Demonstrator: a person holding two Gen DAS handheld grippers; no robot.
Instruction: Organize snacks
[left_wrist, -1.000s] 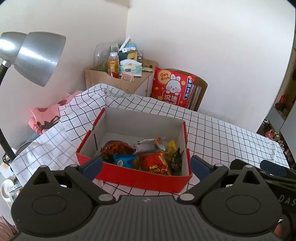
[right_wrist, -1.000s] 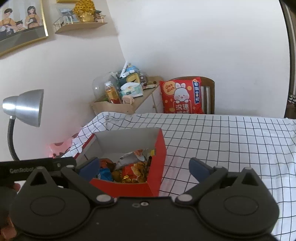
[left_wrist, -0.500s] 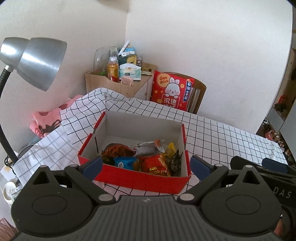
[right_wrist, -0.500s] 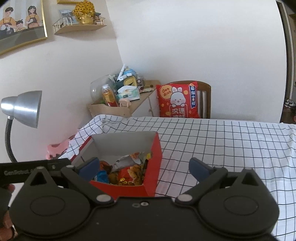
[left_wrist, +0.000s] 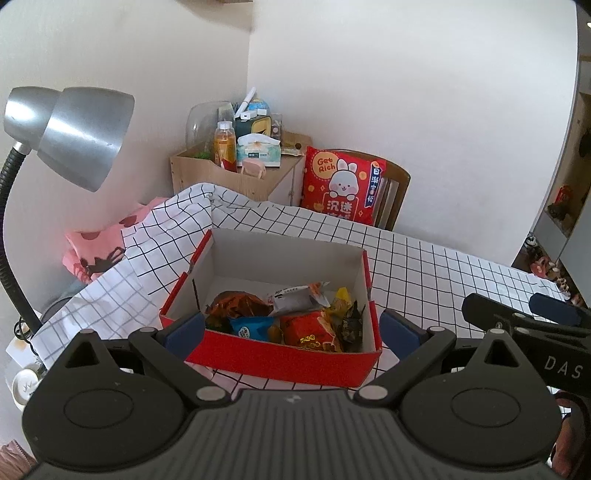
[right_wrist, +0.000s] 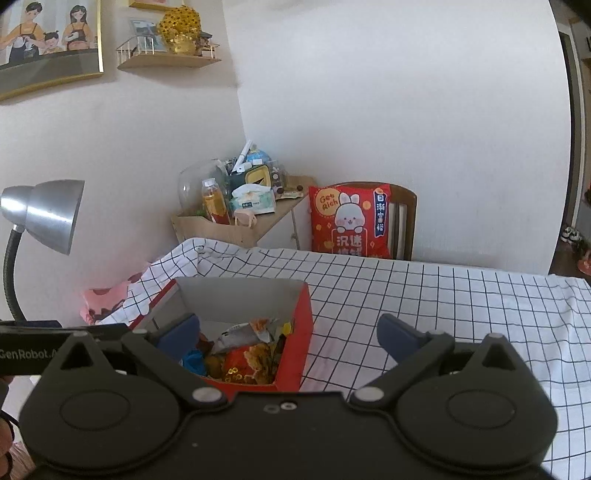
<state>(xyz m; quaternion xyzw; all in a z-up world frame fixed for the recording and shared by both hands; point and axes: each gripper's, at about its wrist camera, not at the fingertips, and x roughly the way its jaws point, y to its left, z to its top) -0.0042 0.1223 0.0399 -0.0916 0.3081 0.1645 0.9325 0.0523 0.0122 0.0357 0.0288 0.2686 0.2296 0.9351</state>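
We hold the left gripper (left_wrist: 291, 328) and right gripper (right_wrist: 288, 332) spread wide and empty, snack packets (left_wrist: 295, 314) already piled in the red box (left_wrist: 280, 356) near-left on the checked table (left_wrist: 443, 266), so little looks left.

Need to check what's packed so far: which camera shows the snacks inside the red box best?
The left wrist view: it looks down into the red box, showing the snacks spread across its near half. The right wrist view sees the same box from the side, with the packets partly behind a jaw.
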